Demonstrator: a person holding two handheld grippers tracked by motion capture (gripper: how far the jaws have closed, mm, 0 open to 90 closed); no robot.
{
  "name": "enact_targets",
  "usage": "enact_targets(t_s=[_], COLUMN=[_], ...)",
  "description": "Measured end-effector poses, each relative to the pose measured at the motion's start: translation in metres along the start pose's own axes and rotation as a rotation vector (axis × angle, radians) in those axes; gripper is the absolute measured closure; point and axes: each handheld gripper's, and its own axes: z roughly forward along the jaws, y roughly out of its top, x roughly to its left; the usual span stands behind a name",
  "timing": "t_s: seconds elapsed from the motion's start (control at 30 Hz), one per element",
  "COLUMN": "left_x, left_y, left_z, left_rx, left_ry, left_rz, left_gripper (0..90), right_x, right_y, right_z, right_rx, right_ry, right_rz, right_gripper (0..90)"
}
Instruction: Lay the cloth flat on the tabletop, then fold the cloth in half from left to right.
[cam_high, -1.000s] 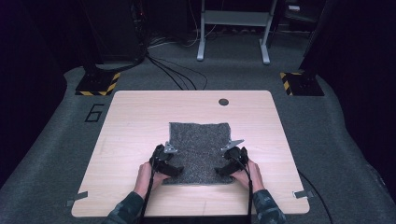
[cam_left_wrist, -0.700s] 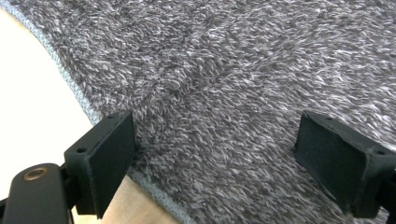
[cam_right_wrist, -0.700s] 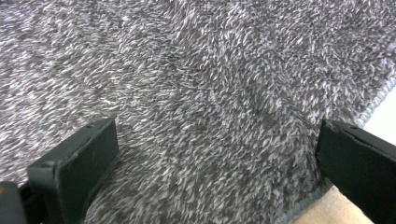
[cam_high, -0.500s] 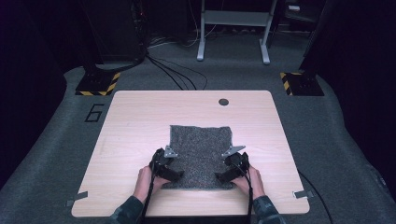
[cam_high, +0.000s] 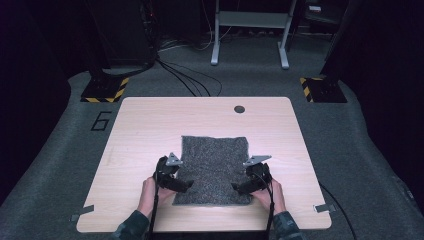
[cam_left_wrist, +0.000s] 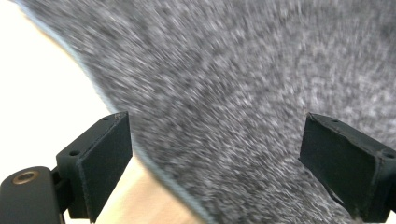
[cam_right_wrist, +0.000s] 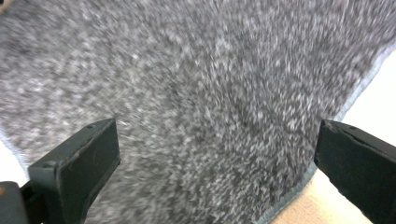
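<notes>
at the far left of the high view the wooden table shows a broad bare strip of top between its left edge and the grey cloth, with two small strips of tape near the front left corner. the left hand comes in over the front edge, holding the left gripper at the cloth's near left corner. in the left gripper view its jaws stand wide apart, nothing between the pads: one jaw is over pale tabletop just outside the cloth's stitched left edge, the other over the cloth itself. whether the tips touch the fabric cannot be told; the picture is blurred.

the cloth lies flat in the middle of the table, nearer the front than the back, its near edge close to the table's front edge and its far edge straight. behind it the top is bare up to a small dark round cap near the back edge.

the right gripper, held by the right hand, sits at the cloth's near right corner. in the right gripper view its jaws are also spread wide, empty, straddling cloth, with the hemmed right edge and a sliver of table by one jaw. to the right, more bare wood runs to the table's edge.
</notes>
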Motion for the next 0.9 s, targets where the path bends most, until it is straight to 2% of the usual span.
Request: enact_targets(t_s=[0.1,0.13,0.33,0.47,0.63,0.77,0.83,0.87,0.9], left_x=[0.010,0.014,0.037,0.054,0.070,0.082,0.089,0.091,0.095], left_y=[0.005,0.006,0.013,0.019,0.030,0.041,0.046,0.048,0.050], left_z=[-0.007,-0.008,-0.009,-0.005,0.000,0.003,0.006,0.008,0.011], left_rx=[-0.013,-0.017,0.001,0.004,0.000,0.002,-0.002,0.000,0.003], left_ry=[0.013,0.016,0.017,0.007,0.031,0.039,0.038,0.051,0.042], left_rz=[-0.028,-0.029,-0.059,-0.097,-0.106,-0.108,-0.119,-0.120,-0.132], left_gripper=[8.9,8.9,8.9,9.0,9.3,9.8,9.9,10.2,10.2], right_x=[0.007,0.009,0.024,0.036,0.053,0.065,0.072,0.075,0.079], right_y=[0.007,0.010,0.024,0.033,0.042,0.049,0.052,0.054,0.056], right_z=[-0.006,-0.007,-0.009,-0.006,0.001,0.007,0.009,0.011,0.012], right_rx=[-0.016,-0.028,-0.032,-0.047,-0.049,-0.043,-0.040,-0.038,-0.035], right_ry=[0.009,0.011,0.038,0.054,0.085,0.098,0.103,0.111,0.114], right_rz=[0.002,-0.012,-0.045,-0.063,-0.076,-0.108,-0.123,-0.128,-0.129], right_gripper=[0.1,0.2,0.4,0.6,0.8,1.0,1.2,1.3,1.4])
